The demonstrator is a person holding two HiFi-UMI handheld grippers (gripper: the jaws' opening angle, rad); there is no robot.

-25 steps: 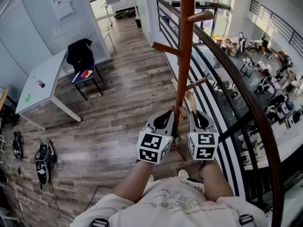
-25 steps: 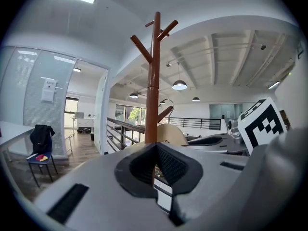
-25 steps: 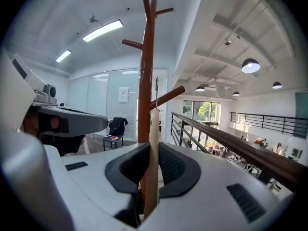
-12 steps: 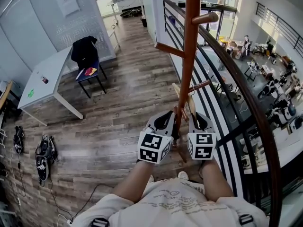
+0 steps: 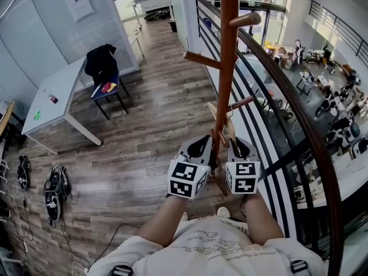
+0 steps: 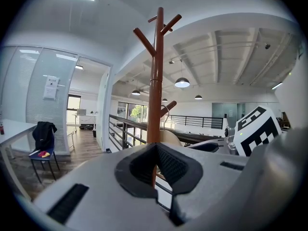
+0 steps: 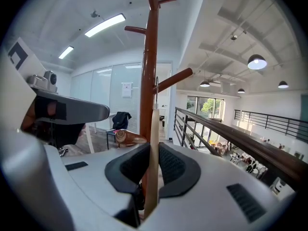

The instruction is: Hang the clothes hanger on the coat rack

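The brown wooden coat rack (image 5: pixel 227 50) stands right in front of me beside the railing, with pegs (image 5: pixel 246 19) jutting out at several heights. My right gripper (image 5: pixel 236 142) is shut on the pale wooden hanger (image 5: pixel 225 119), just right of the pole. In the right gripper view the hanger (image 7: pixel 153 148) stands edge-on between the jaws. Its metal hook (image 7: pixel 156 88) is up beside a slanted peg (image 7: pixel 174 79); whether they touch is unclear. My left gripper (image 5: pixel 202 141) sits just left of the pole. Its jaws (image 6: pixel 155 165) look shut with nothing held, and the pole (image 6: pixel 155 81) rises behind them.
A dark curved railing (image 5: pixel 299 125) runs close on the right, with a drop to a lower floor beyond. A white table (image 5: pixel 52 99) and a chair draped with a black jacket (image 5: pixel 100 68) stand at the left. Shoes (image 5: pixel 54 191) lie on the wooden floor at the left.
The right gripper and the hanger have edged slightly left toward the pole. The left gripper has hardly moved.
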